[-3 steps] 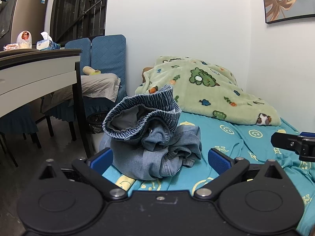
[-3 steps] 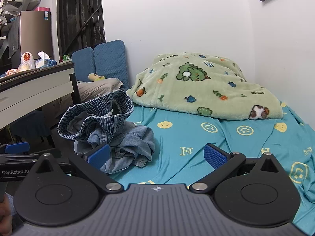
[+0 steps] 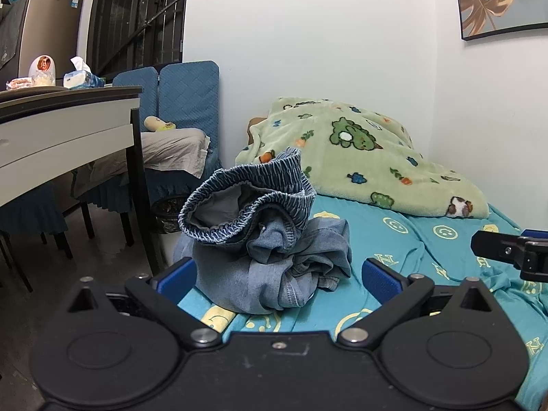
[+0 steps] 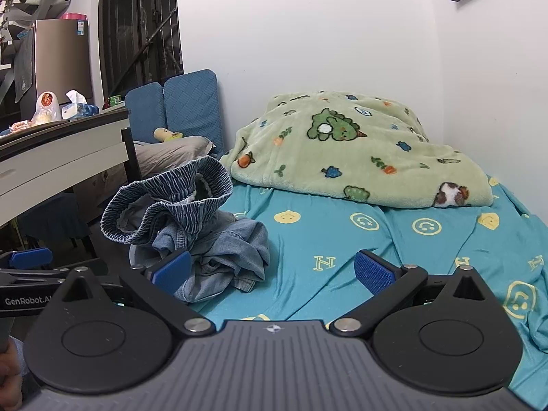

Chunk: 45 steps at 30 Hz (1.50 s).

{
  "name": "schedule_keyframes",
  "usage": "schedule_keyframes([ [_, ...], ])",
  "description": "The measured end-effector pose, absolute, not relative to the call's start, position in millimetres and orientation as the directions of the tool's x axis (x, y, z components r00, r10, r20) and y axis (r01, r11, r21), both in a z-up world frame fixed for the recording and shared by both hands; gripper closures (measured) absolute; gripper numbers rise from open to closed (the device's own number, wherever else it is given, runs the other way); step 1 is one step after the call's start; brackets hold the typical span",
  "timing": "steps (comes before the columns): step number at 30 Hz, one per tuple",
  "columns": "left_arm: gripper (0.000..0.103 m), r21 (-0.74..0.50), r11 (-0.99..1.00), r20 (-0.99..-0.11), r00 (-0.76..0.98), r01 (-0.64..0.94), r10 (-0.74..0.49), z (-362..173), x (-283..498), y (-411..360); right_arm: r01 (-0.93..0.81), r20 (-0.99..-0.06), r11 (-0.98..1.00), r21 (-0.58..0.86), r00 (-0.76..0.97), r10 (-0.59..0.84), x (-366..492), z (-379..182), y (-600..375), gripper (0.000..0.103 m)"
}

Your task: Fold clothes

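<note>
- Far left you've got the desk (image 3: pixel 68 126), with a tissue box (image 3: pixel 82 77) and a small white egg-shaped thing (image 3: pixel 41 70) sitting on top.
- Behind the desk there are blue quilted chair backs (image 3: pixel 186 99) against the wall, and a grey cushion (image 3: pixel 171 150) with a little yellow toy (image 3: pixel 156 124) lying on it.
- Your left gripper (image 3: pixel 279 274) has its jaws spread wide with nothing pinched. The blue pads sit either side of the pile's near edge, and I don't see them pressing on it.
- The crumpled denim shorts (image 3: pixel 260 239) are bunched in a heap on the teal sheet (image 3: pixel 394 294), near the bed's left edge. The striped elastic waistband (image 3: pixel 246 202) sticks up on top, gaping open.
- Your right gripper (image 4: pixel 270 270) is also wide open and empty, over the sheet just right of the pile. Its left pad overlaps the denim in that view, can't tell if it's actually touching.
- In the left wrist view one of its fingers pokes in from the right edge, well apart from the shorts.
- Further back, the green cartoon-print blanket (image 3: pixel 359 157) is heaped against the wall.
- Top right, a framed leaf picture (image 3: pixel 496 0) hangs on the wall.
</note>
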State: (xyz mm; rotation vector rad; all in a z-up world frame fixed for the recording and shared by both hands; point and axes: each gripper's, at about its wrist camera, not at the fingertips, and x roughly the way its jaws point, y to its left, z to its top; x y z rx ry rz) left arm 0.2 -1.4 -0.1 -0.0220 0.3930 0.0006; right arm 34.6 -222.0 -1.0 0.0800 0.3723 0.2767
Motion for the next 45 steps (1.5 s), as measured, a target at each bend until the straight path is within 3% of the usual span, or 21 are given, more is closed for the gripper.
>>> schedule_keyframes([
  [45,0.000,-0.021,1.000,-0.400,0.917,-0.006,-0.003,-1.9,3.3,-2.1,-0.269,-0.388,0.949,0.164,0.867,0.313,43.0,-9.8,-229.7,0.000],
])
